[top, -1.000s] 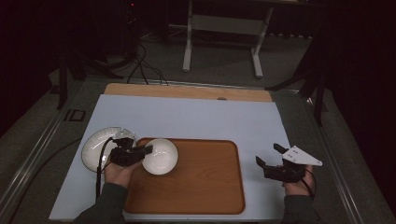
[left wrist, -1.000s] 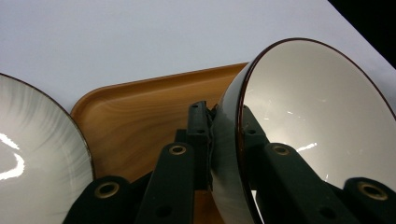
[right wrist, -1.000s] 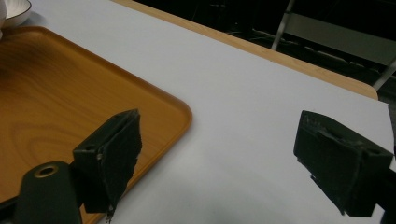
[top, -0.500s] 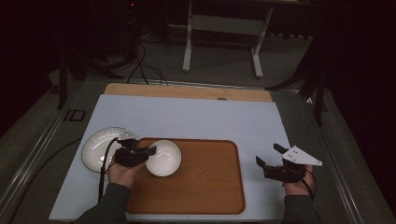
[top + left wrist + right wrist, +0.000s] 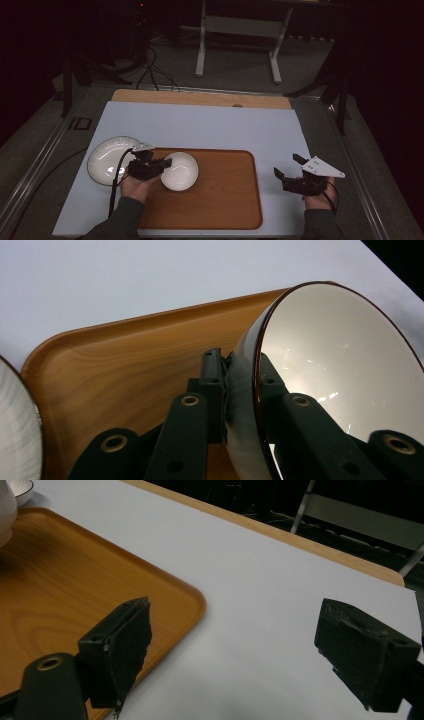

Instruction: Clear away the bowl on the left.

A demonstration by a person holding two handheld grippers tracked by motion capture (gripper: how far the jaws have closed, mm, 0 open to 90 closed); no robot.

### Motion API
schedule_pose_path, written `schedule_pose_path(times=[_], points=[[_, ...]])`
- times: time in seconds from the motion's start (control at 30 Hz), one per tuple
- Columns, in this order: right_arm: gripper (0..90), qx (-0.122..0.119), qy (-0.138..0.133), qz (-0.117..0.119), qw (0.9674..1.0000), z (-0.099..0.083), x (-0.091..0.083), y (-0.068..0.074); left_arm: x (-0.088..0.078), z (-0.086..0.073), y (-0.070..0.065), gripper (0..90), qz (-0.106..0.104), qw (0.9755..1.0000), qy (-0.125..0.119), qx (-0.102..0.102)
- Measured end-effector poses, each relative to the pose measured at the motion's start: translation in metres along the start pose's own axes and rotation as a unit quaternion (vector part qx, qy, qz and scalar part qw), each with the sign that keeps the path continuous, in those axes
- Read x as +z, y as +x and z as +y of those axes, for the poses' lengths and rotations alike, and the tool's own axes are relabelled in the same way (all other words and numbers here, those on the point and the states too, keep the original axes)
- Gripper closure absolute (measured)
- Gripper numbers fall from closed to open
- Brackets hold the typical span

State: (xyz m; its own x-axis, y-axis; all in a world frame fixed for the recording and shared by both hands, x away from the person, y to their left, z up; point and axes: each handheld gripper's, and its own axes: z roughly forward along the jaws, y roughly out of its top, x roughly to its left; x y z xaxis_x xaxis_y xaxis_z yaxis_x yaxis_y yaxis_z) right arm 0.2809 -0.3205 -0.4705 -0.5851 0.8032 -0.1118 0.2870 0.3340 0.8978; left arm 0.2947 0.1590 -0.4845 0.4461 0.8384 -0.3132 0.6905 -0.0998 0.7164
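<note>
The left hand-held gripper (image 5: 161, 166) pinches the rim of the white bowl (image 5: 180, 171) over the wooden tray (image 5: 220, 200), while the right hand-held gripper (image 5: 287, 167) stands wide apart, holding nothing.

In the left gripper view, the bowl (image 5: 340, 385) ran off the right and bottom edges, and its wall hid the inner faces of the jaws. The plate (image 5: 17, 430) was cut by the left edge. In the right gripper view, the tray (image 5: 75, 595) ran off the left edge, the bowl a sliver.
</note>
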Motion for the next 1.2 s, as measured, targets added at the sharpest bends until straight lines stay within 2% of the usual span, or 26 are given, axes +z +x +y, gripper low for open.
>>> schedule_pose_path(times=[0.33, 0.97, 1.2], points=[[14.6, 0.0, 0.0, 0.0, 1.0, 0.0, 0.0, 0.0, 0.006, -0.001, -0.005, 81.0, -0.004, 0.9999, 0.006, 0.007], [14.6, -0.001, 0.001, -0.002, 1.0, 0.0, 0.0, 0.0, 0.028, -0.007, -0.022, 80.9, -0.017, 0.999, 0.031, 0.027], [14.6, -0.001, 0.0, -0.002, 1.0, 0.0, 0.0, 0.0, 0.037, -0.01, -0.028, 80.5, -0.025, 0.9988, 0.037, 0.023]])
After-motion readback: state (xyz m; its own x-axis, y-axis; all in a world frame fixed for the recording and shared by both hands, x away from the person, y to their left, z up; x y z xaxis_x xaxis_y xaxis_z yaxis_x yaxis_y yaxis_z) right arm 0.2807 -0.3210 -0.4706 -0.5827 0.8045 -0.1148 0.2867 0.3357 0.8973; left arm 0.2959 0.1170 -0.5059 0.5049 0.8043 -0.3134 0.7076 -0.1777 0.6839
